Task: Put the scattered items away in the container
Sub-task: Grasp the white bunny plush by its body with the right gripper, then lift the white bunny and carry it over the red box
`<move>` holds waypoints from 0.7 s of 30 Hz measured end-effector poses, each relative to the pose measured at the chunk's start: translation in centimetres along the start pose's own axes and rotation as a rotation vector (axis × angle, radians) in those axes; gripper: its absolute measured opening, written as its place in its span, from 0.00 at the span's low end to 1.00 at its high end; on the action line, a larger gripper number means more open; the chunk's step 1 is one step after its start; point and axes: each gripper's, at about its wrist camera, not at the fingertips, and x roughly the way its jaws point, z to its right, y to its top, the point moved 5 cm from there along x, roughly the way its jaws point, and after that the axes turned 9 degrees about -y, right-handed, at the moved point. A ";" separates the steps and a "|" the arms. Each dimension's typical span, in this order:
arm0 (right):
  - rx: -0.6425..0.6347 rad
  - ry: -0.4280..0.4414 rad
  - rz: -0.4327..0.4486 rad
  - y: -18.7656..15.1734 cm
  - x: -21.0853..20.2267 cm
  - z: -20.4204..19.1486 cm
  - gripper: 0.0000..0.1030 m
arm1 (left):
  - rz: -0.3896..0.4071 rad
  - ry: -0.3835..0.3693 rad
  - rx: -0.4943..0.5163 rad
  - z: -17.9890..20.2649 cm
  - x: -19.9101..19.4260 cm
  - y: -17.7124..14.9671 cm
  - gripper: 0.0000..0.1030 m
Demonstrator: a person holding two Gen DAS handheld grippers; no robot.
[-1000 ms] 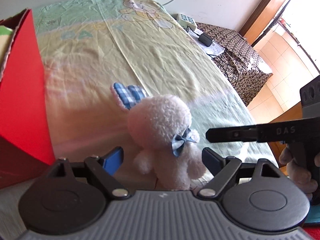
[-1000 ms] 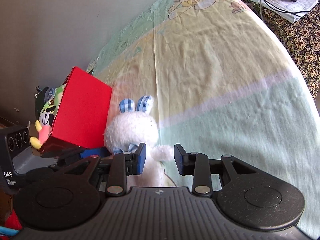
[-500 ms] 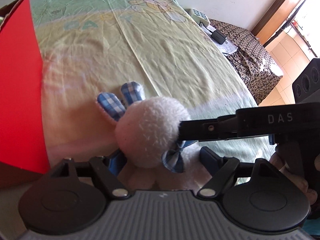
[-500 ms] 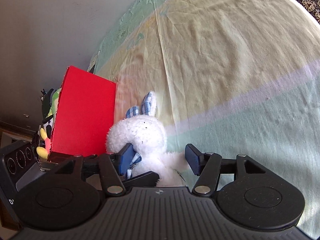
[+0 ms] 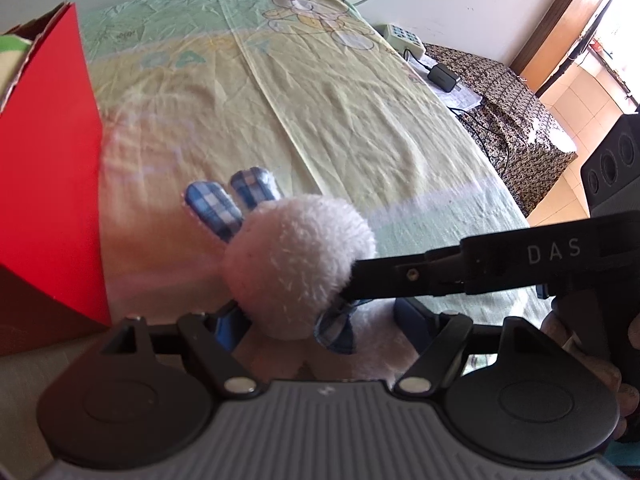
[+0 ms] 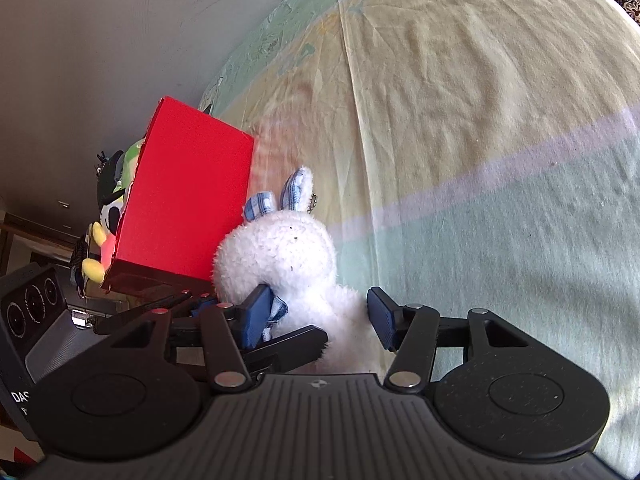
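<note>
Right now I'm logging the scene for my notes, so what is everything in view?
plush bunny: one, white with blue checked ears and bow, on the bedsheet, between both grippers' fingers.
red box: one, red, on the bed beside the bunny.
plush toys: at least one, green, black, white and yellow, sticking out of the red box.
bedsheet: one, pale yellow and green with a bear print.
patterned cloth: one, dark brown, beside the bed.
charger: one, black, on papers there.
keypad device: one, white-green, near the wall.
left hand-held gripper: one, black, blue pads, open around the bunny.
right hand-held gripper: one, black, open at its neck.
</note>
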 end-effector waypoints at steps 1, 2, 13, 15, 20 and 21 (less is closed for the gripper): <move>-0.003 0.004 -0.002 -0.2 0.0 -0.1 0.55 | 0.003 0.005 0.004 0.1 -0.2 -0.2 0.75; 0.000 0.010 -0.005 -0.4 0.0 -0.1 0.55 | 0.004 0.010 0.007 0.2 -0.3 -0.4 0.75; 0.025 0.093 -0.071 -2.9 0.9 -1.4 0.49 | -0.001 0.015 0.001 0.2 -4.0 -3.0 0.73; 0.016 0.098 -0.080 -3.2 1.1 -1.8 0.49 | -0.005 0.014 -0.007 -0.1 -4.5 -3.6 0.73; -0.013 0.095 -0.096 -3.5 2.1 -3.1 0.51 | -0.025 0.026 -0.050 -1.4 -4.7 -4.3 0.72; -0.016 0.089 -0.088 -3.4 2.2 -3.3 0.51 | -0.032 0.028 -0.067 -1.9 -4.5 -4.3 0.72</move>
